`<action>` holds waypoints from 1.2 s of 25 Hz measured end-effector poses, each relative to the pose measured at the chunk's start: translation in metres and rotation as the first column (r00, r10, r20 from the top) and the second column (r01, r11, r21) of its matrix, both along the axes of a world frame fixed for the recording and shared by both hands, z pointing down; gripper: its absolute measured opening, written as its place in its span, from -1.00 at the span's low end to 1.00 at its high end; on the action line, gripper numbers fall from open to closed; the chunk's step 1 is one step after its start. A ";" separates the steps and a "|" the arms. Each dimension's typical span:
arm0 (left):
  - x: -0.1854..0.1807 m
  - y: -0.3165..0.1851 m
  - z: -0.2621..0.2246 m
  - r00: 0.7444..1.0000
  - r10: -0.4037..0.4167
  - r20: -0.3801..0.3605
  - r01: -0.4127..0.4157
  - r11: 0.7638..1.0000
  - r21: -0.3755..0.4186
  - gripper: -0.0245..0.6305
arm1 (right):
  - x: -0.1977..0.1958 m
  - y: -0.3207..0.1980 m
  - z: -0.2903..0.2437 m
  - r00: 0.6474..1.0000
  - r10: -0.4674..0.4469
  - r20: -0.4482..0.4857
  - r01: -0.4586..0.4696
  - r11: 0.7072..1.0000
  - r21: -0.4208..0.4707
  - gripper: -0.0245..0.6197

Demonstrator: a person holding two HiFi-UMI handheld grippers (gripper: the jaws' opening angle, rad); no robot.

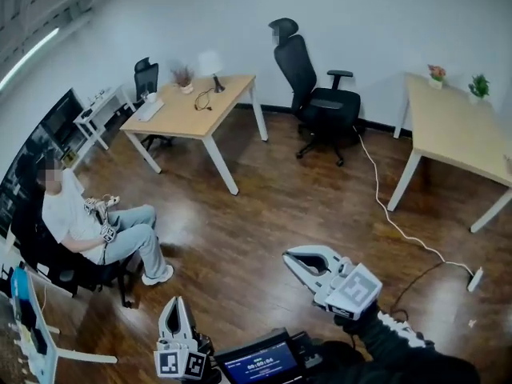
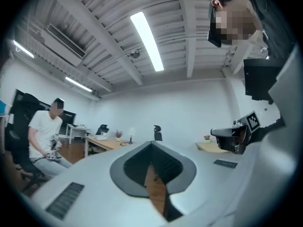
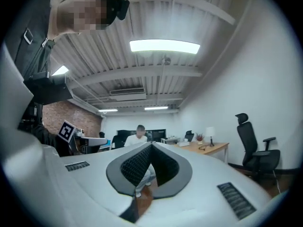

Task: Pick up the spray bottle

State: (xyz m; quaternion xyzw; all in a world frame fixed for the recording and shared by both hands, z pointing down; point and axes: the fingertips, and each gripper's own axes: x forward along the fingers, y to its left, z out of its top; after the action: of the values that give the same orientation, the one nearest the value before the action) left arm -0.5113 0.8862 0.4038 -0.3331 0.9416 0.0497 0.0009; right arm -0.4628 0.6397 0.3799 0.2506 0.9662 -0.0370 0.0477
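You are carrying the left gripper [image 1: 176,306] and right gripper [image 1: 292,257] over the wooden floor [image 1: 264,198], both with jaws together and empty, apparently searching: no spray bottle is showing.

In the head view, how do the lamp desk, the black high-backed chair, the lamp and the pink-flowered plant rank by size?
1. lamp desk
2. black high-backed chair
3. lamp
4. pink-flowered plant, slightly smaller than the lamp
All stand similarly far off, so the order seems fair.
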 end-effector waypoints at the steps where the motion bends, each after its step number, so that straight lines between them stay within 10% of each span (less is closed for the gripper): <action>1: -0.020 -0.032 0.002 0.999 0.048 0.007 -0.048 0.999 -0.003 -0.91 | -0.010 -0.028 0.004 1.000 0.030 0.000 -0.030 1.000 -0.001 -0.92; 9: -0.233 -0.220 0.010 0.943 0.332 0.018 -0.332 0.942 0.055 -0.91 | -0.148 -0.179 0.003 0.955 0.296 -0.020 -0.293 0.952 0.088 -0.92; 13: -0.275 -0.386 0.027 0.851 0.524 0.027 -0.525 0.850 0.038 -0.91 | -0.146 -0.329 0.014 0.857 0.516 -0.022 -0.512 0.854 0.089 -0.92; 23: -0.124 -0.811 0.004 0.731 0.677 0.083 -0.674 0.736 -0.071 -0.91 | 0.075 -0.710 0.004 0.680 0.732 0.040 -0.734 0.679 0.031 -0.92; 30: 0.045 -1.146 -0.047 0.536 0.826 0.173 -0.811 0.561 -0.167 -0.91 | 0.257 -1.003 -0.039 0.526 0.848 0.056 -0.850 0.526 0.023 -0.92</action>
State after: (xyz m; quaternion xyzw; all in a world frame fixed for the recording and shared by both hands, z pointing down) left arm -0.4664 -0.2602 0.3566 -0.7374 0.6706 -0.0258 0.0763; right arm -0.2058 -0.3630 0.3407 -0.2492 0.9656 0.0186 0.0722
